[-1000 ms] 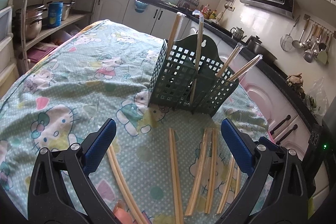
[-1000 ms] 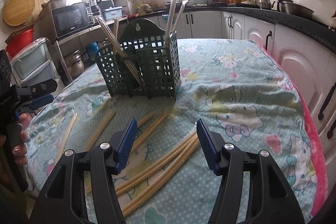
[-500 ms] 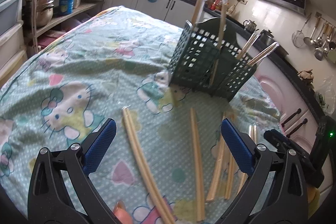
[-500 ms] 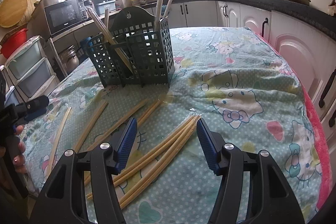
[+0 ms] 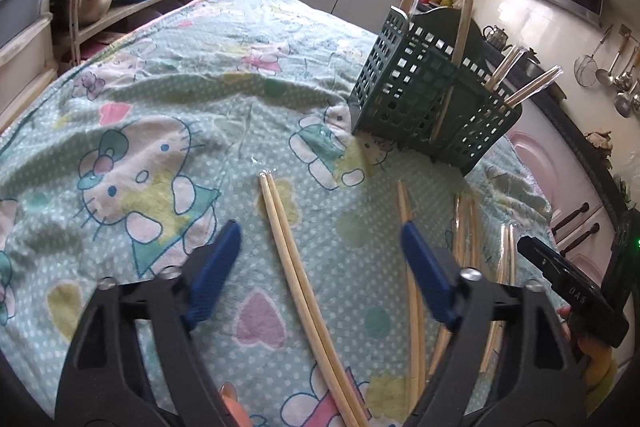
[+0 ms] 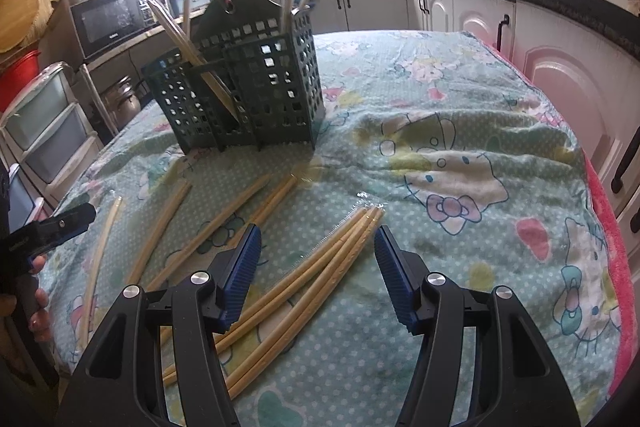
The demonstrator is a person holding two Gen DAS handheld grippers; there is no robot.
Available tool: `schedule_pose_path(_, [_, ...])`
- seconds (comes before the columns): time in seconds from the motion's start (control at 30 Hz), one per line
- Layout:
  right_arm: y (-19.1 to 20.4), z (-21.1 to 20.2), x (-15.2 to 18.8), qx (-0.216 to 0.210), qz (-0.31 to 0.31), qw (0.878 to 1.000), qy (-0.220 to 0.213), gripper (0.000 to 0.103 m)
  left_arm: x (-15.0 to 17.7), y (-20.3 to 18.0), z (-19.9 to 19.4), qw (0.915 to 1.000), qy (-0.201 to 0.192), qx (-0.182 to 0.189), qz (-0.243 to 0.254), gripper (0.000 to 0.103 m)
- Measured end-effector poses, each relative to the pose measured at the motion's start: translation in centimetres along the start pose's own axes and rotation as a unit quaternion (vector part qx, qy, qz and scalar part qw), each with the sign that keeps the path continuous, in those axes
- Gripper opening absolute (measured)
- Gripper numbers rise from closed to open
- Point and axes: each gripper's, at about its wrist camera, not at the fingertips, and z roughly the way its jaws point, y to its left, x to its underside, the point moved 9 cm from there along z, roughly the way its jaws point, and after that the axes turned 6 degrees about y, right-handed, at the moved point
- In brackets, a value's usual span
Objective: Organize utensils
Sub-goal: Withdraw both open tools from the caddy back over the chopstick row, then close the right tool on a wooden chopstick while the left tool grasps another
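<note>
While left gripper (image 5: pixel 320 255) closes | only right view shows microwave (image 6: pixel 110 23)

Cloth (image 5: pixel 168 75) left of caddy (image 5: pixel 424 99) open; loose chopsticks (image 6: pixel 320 267) litter near side.

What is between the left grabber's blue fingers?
In the left wrist view, a wrapped chopstick pair lies on the tablecloth between the closing jaws of the left gripper, not yet pinched.

Grippers I hold: two, left gripper (image 5: pixel 320 247), right gripper (image 6: pixel 318 251)
Green caddy (image 6: pixel 256 83): one
Wrapped chopstick pairs in it (image 5: pixel 460 23): four
Pairs lying loose (image 6: pixel 320 267): I count about six
</note>
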Motion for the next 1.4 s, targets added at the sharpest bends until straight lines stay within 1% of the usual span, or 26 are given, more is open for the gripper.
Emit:
schedule_pose_path(0.07, [-0.5,0.5,-0.1,0.004,0.012,1.0,0.007,0.056,0.1,0.1,0.4,1.0,0.005,-0.001,-0.001,0.054])
schedule_pose_path(0.1, [-0.7,0.7,-0.2,0.005,0.017,1.0,0.009,0.056,0.1,0.2,0.6,1.0,0.007,0.0,-0.002,0.052])
schedule_pose_path(0.13, [-0.9,0.9,-0.3,0.003,0.025,1.0,0.013,0.053,0.2,0.2,0.8,1.0,0.009,0.0,-0.003,0.05])
schedule_pose_path(0.3, [-2.2,2.1,-0.5,-0.007,0.062,0.998,0.026,0.046,0.2,0.5,1.6,0.9998,0.016,-0.001,-0.009,0.048])
schedule_pose_path(0.4, [-2.8,2.5,-0.4,-0.014,0.079,0.996,0.034,0.038,0.0,0.5,1.8,0.9998,0.017,-0.003,-0.009,0.048])
schedule_pose_path(0.47, [-3.1,2.6,-0.4,-0.016,0.082,0.996,0.036,0.031,-0.2,0.5,2.0,0.9998,0.017,-0.005,-0.009,0.048])
schedule_pose_path(0.57, [-3.6,2.5,-0.2,-0.021,0.089,0.995,0.034,0.024,-0.4,0.5,2.2,0.9998,0.019,-0.006,-0.01,0.048])
schedule_pose_path(0.6, [-3.6,2.5,-0.2,-0.025,0.091,0.995,0.034,0.024,-0.5,0.6,2.3,0.9997,0.02,-0.006,-0.01,0.048])
schedule_pose_path(0.67, [-4.0,2.3,-0.1,-0.024,0.094,0.995,0.033,0.018,-0.6,0.6,2.4,0.9997,0.021,-0.006,-0.01,0.048])
schedule_pose_path(0.77, [-4.4,2.0,0.1,-0.026,0.096,0.995,0.031,0.016,-0.8,0.7,2.5,0.9996,0.024,-0.004,-0.013,0.048])
schedule_pose_path(0.93, [-5.0,1.7,0.3,-0.015,0.096,0.995,0.033,0.016,-1.1,1.0,2.8,0.9994,0.029,-0.004,-0.016,0.048])
schedule_pose_path(1.13, [-5.1,2.4,0.0,-0.009,0.096,0.994,0.048,0.015,-1.6,1.1,3.2,0.9992,0.034,-0.007,-0.018,0.048])
schedule_pose_path(1.4, [-5.7,3.5,-1.0,-0.019,0.116,0.992,0.055,0.015,-2.2,1.3,3.7,0.9991,0.035,-0.01,-0.021,0.049])
